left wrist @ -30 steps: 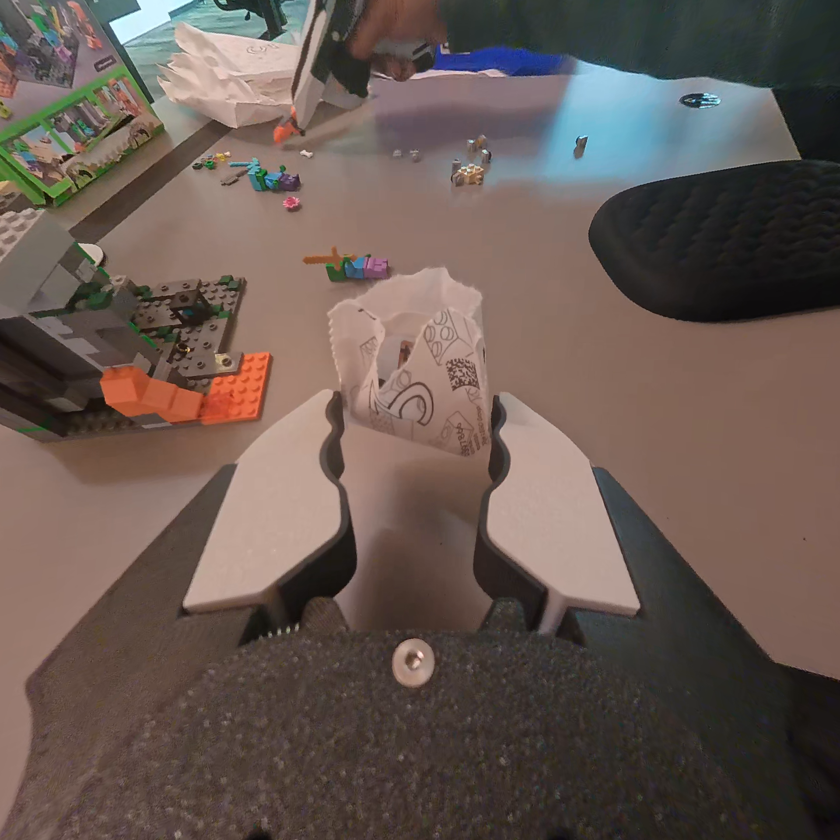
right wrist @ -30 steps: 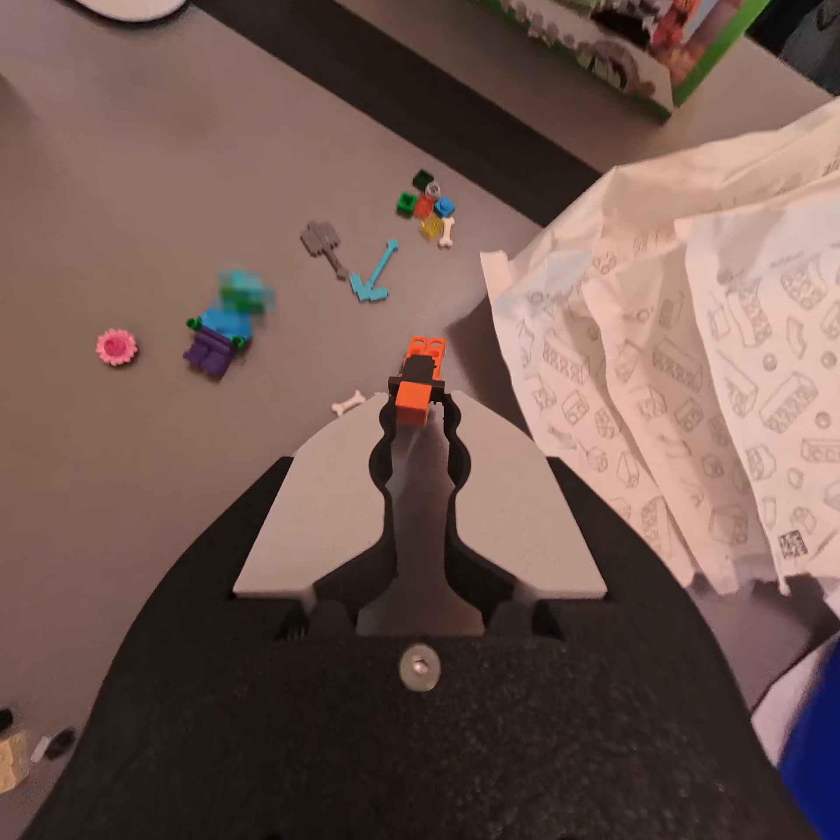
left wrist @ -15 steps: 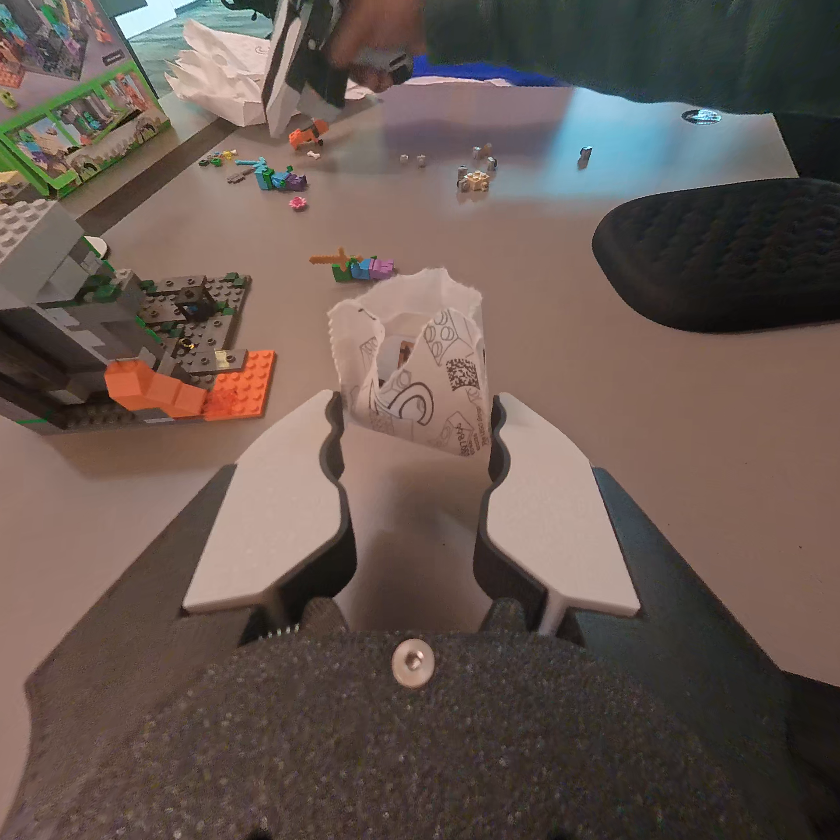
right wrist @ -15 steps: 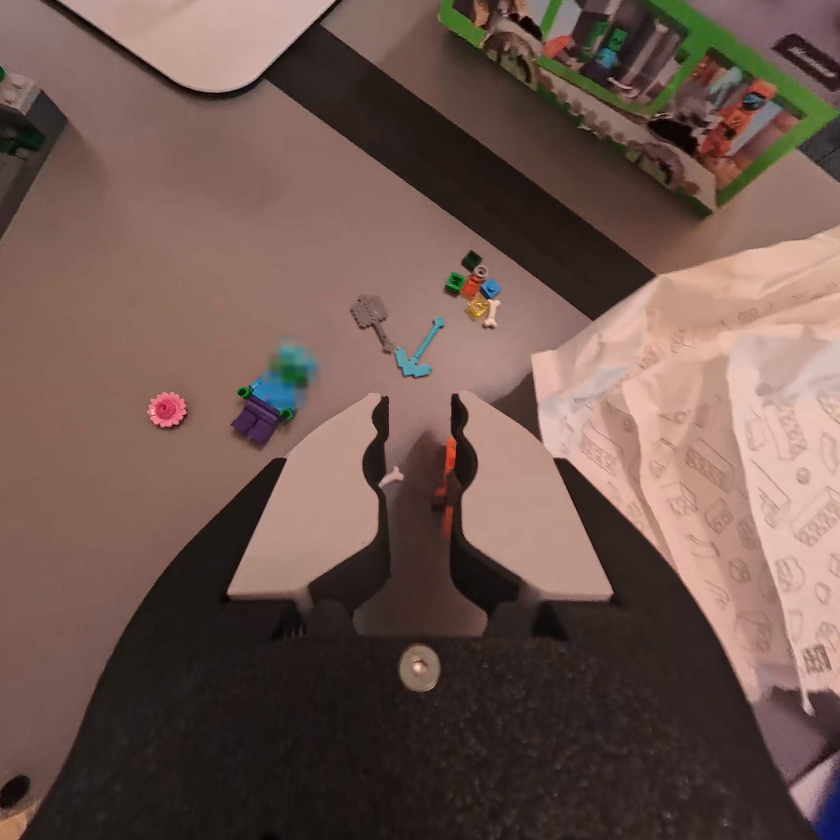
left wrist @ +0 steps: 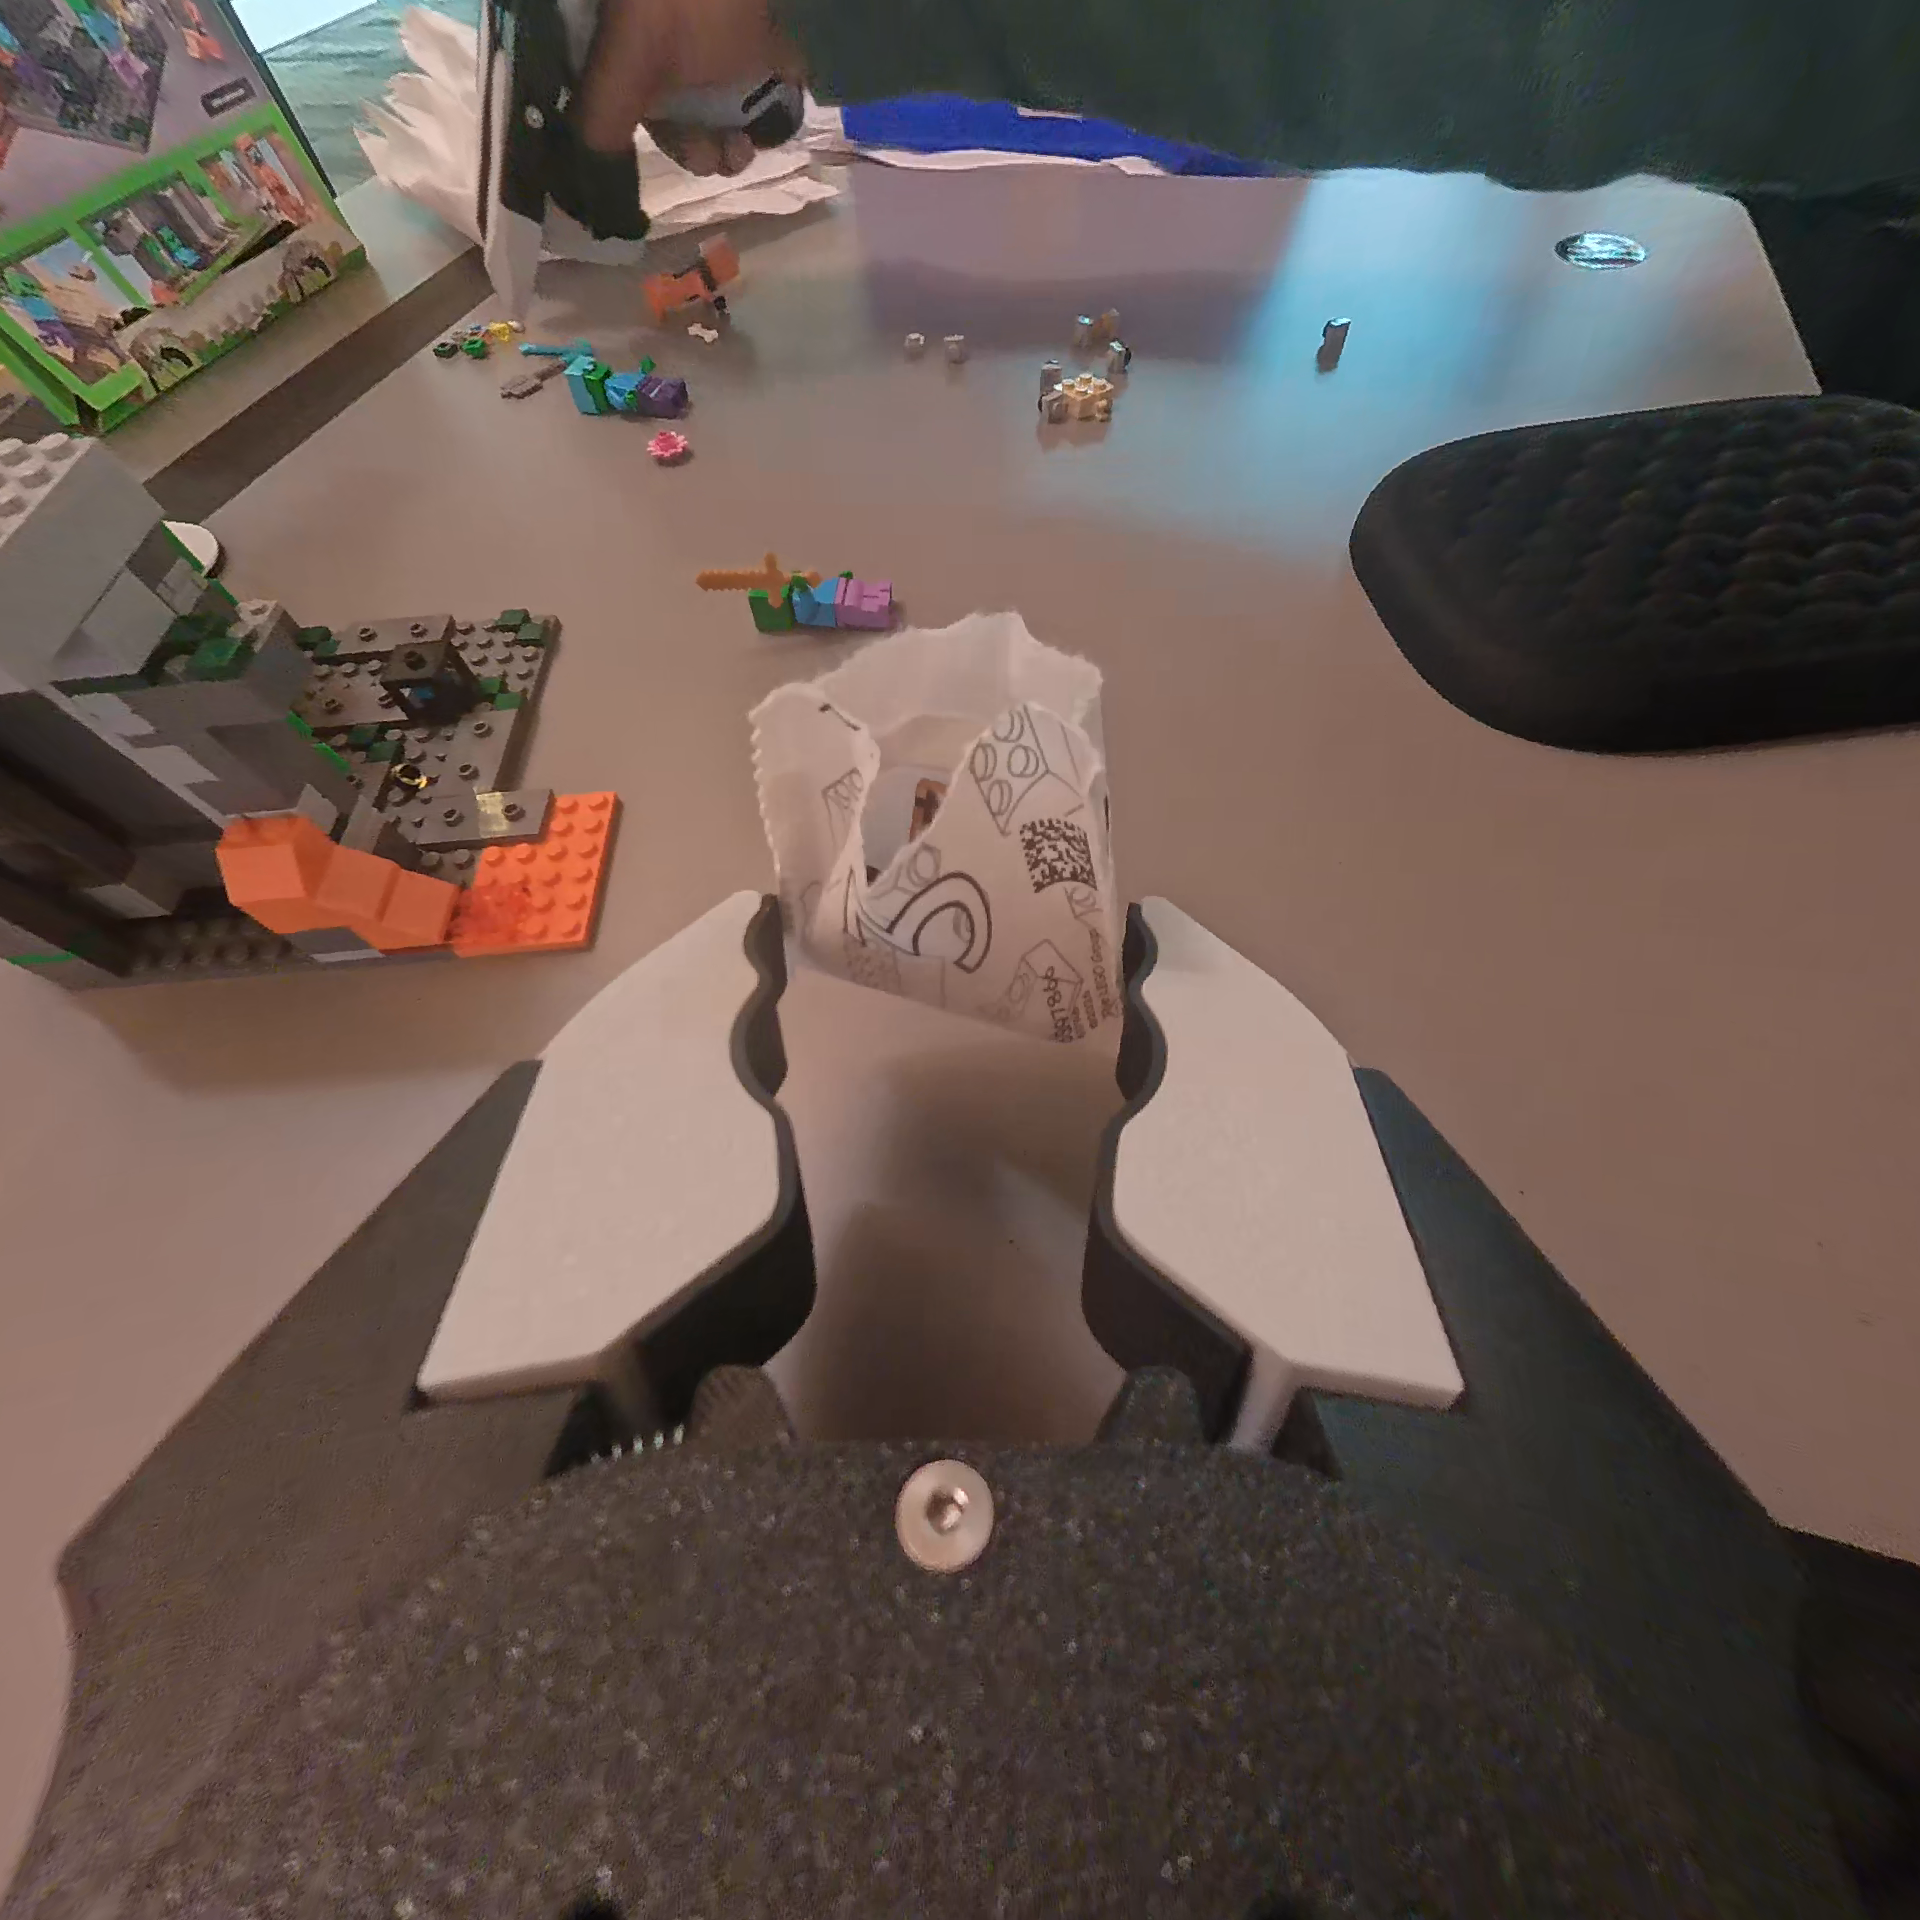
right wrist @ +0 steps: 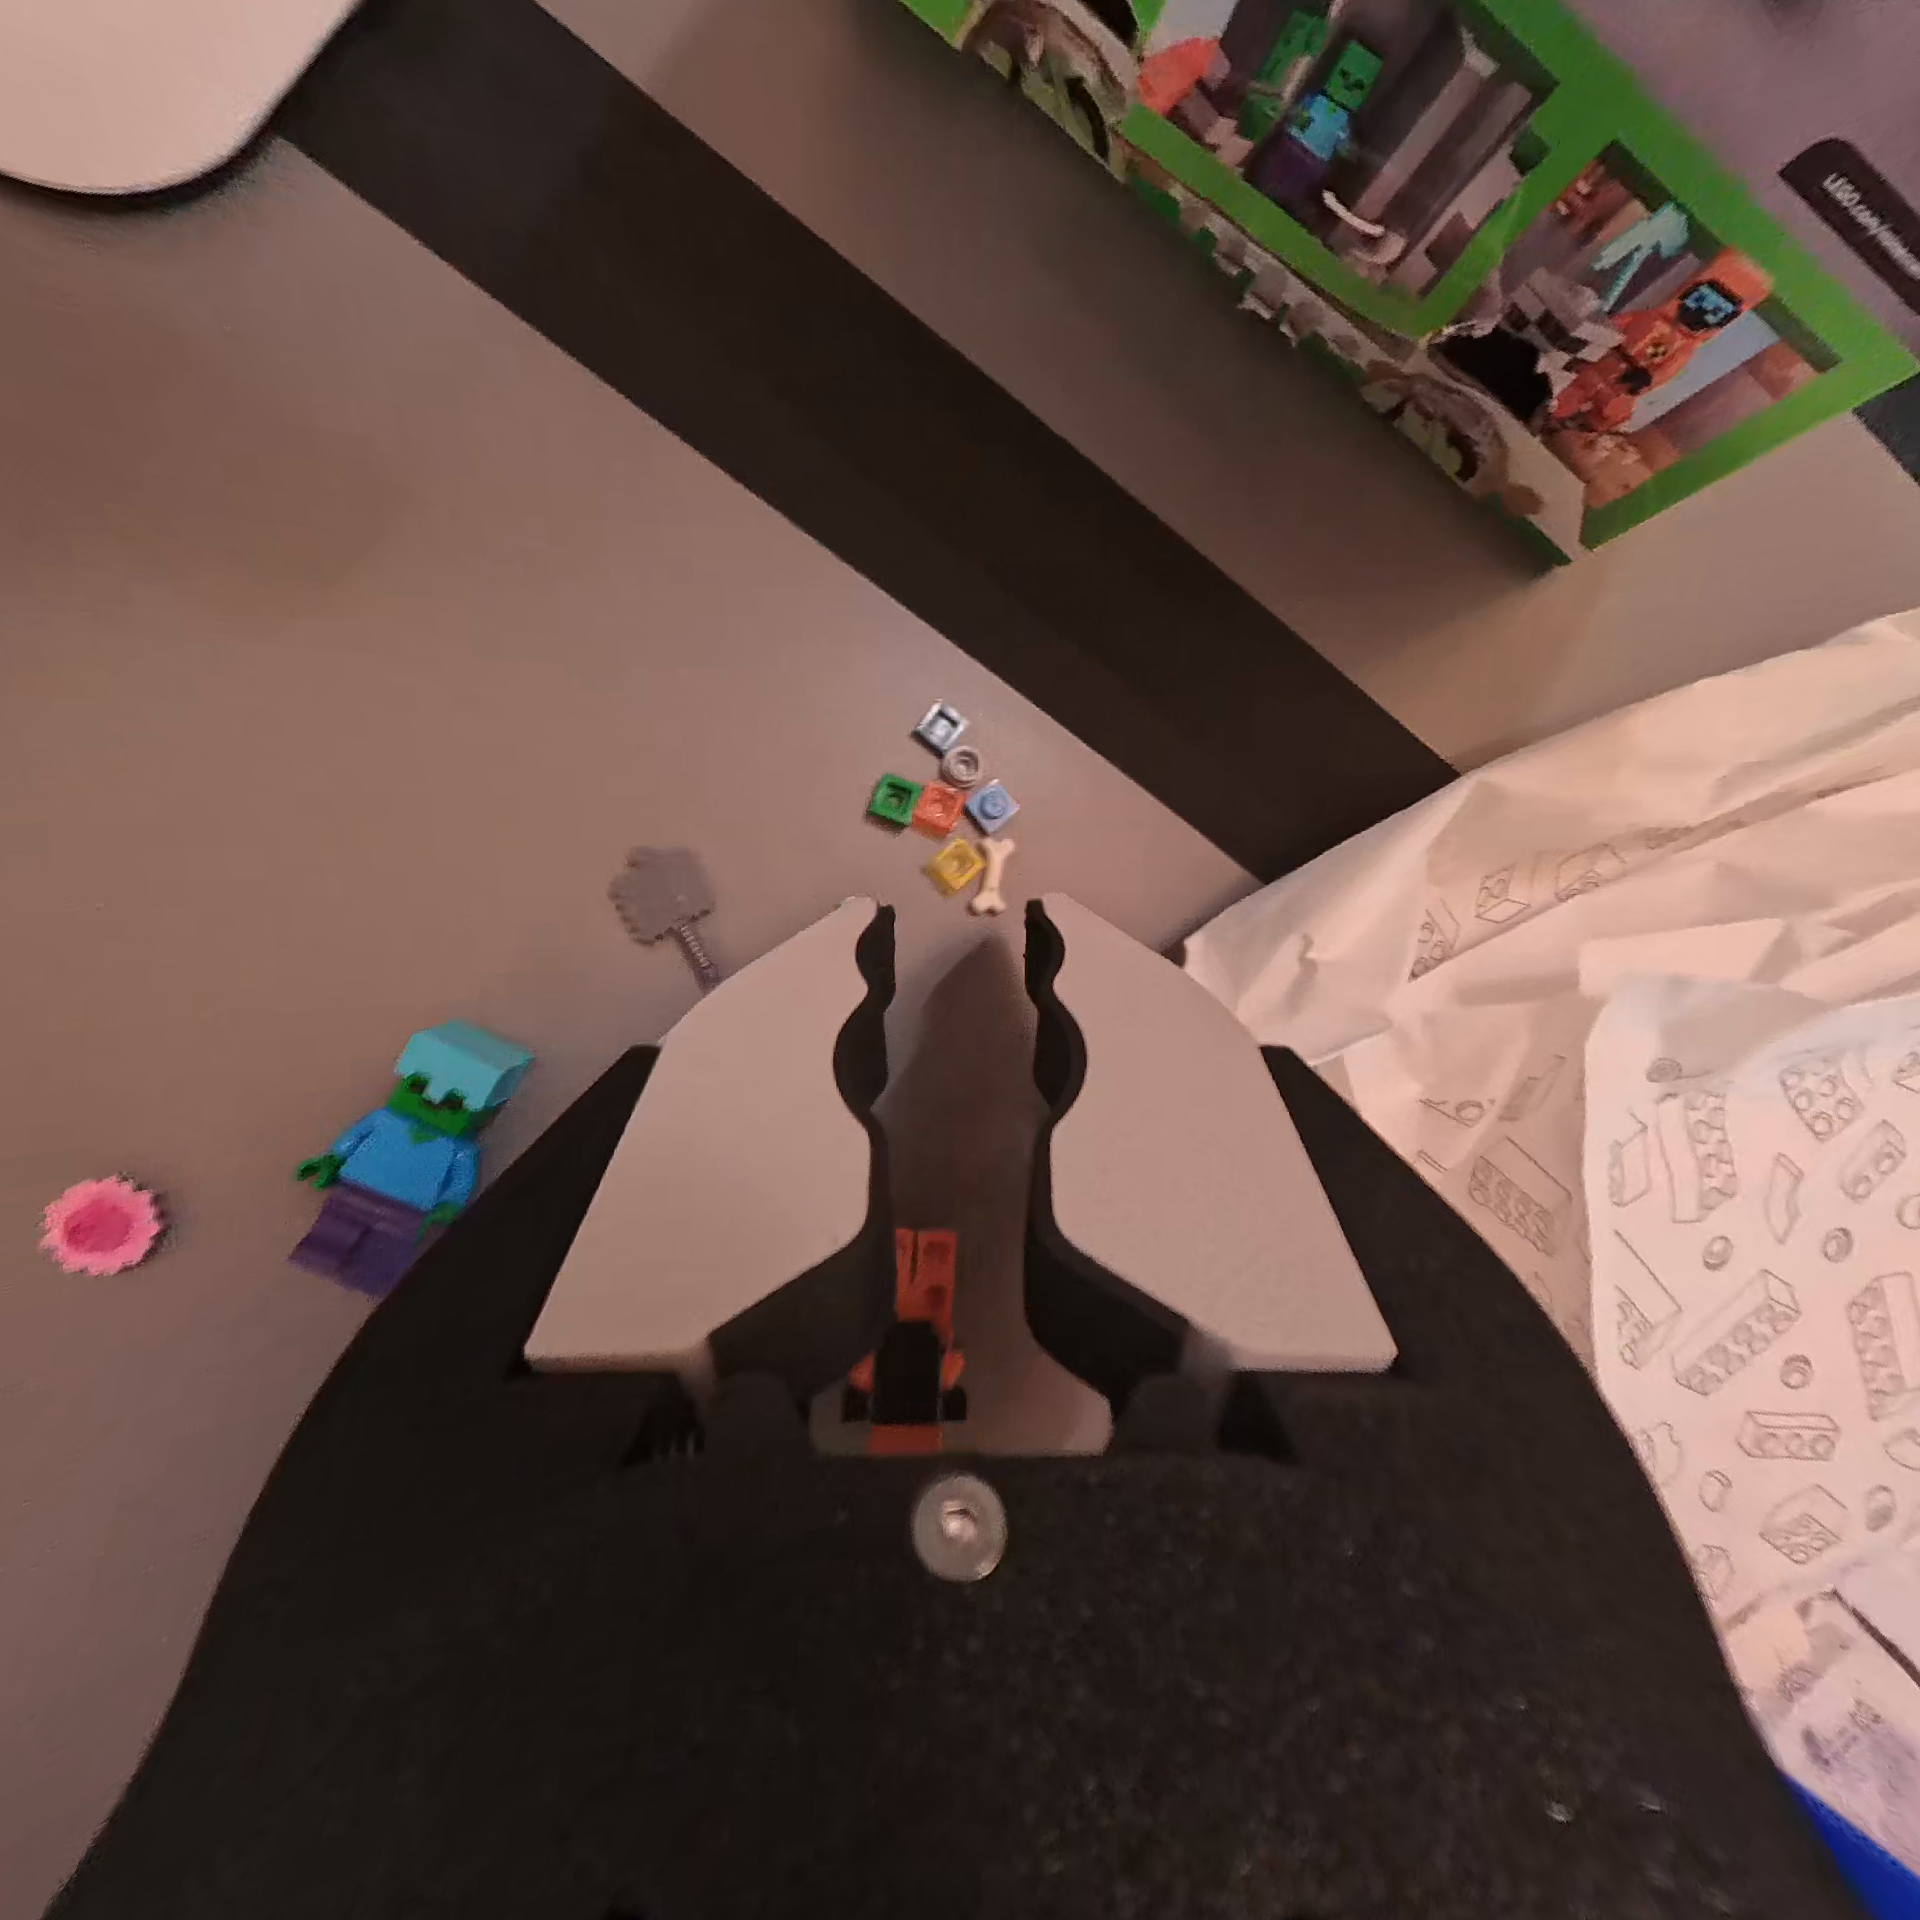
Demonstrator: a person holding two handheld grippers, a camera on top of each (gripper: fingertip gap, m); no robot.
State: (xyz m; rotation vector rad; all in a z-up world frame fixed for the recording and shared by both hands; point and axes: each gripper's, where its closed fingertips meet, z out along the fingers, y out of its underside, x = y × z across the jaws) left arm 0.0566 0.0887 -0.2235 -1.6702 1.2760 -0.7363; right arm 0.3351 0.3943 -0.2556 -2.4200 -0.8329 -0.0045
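1. The left gripper [left wrist: 951, 940] rests low over the grey worktop [left wrist: 1351, 935], its fingers apart. A small torn white paper bag [left wrist: 935, 831] with printed brick drawings stands just beyond the fingertips, between them; whether the tips touch it cannot be told.
2. To the left of the bag stands a grey and dark brick build [left wrist: 239, 790] on a plate with an orange corner. Farther off lies a small green, blue and purple figure [left wrist: 821, 603] with an orange sword.
3. On the right a black textured pad [left wrist: 1662, 561] lies on the worktop.
4. The right gripper [right wrist: 951, 909] hovers above the worktop with a narrow gap between its fingers, holding nothing. An orange and black brick piece [right wrist: 914, 1340] lies on the worktop under the base of the fingers.
5. Just ahead of its tips lie small coloured tiles [right wrist: 940, 805] and a white bone piece [right wrist: 992, 878]. To the left lie a grey shovel piece [right wrist: 665, 904], a blue-shirted minifigure [right wrist: 416, 1153] and a pink flower piece [right wrist: 99, 1226].
6. Crumpled white printed paper bags [right wrist: 1610, 1091] lie at the right, a green toy box [right wrist: 1507, 260] beyond.
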